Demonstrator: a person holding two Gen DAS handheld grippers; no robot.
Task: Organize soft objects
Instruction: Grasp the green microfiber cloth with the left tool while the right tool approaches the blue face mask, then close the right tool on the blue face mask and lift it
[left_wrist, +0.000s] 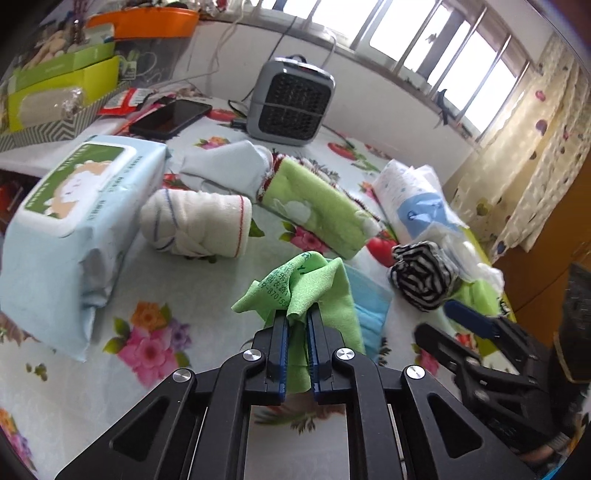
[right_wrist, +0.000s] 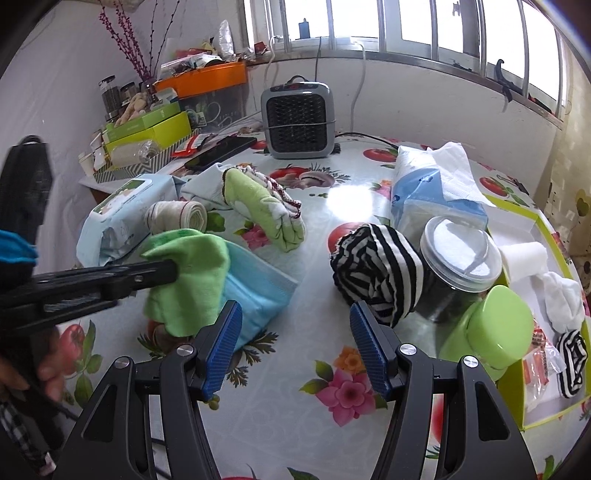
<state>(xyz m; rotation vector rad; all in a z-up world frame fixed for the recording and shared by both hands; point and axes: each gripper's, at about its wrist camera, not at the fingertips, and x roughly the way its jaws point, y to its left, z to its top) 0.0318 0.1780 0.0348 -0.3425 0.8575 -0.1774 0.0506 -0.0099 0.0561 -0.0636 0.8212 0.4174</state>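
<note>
My left gripper (left_wrist: 297, 314) is shut on a thin green cloth (left_wrist: 314, 291) and holds it just above a blue face mask (left_wrist: 369, 306). In the right wrist view the left gripper (right_wrist: 173, 271) comes in from the left with the same green cloth (right_wrist: 192, 277) over the mask (right_wrist: 255, 295). My right gripper (right_wrist: 295, 314) is open and empty above the table, between the mask and a rolled black-and-white striped cloth (right_wrist: 373, 269). A green towel (right_wrist: 269, 214), a white rolled towel (right_wrist: 173, 214) and a pale blue cloth (right_wrist: 203, 188) lie behind.
A wet-wipes pack (right_wrist: 118, 218) lies at left. A tissue pack (right_wrist: 432, 184), a clear jar (right_wrist: 458, 258), a green lidded bottle (right_wrist: 495, 328) and a lime tray (right_wrist: 546, 295) with soft items stand at right. A grey heater (right_wrist: 299, 118) and a phone (right_wrist: 221, 149) are behind.
</note>
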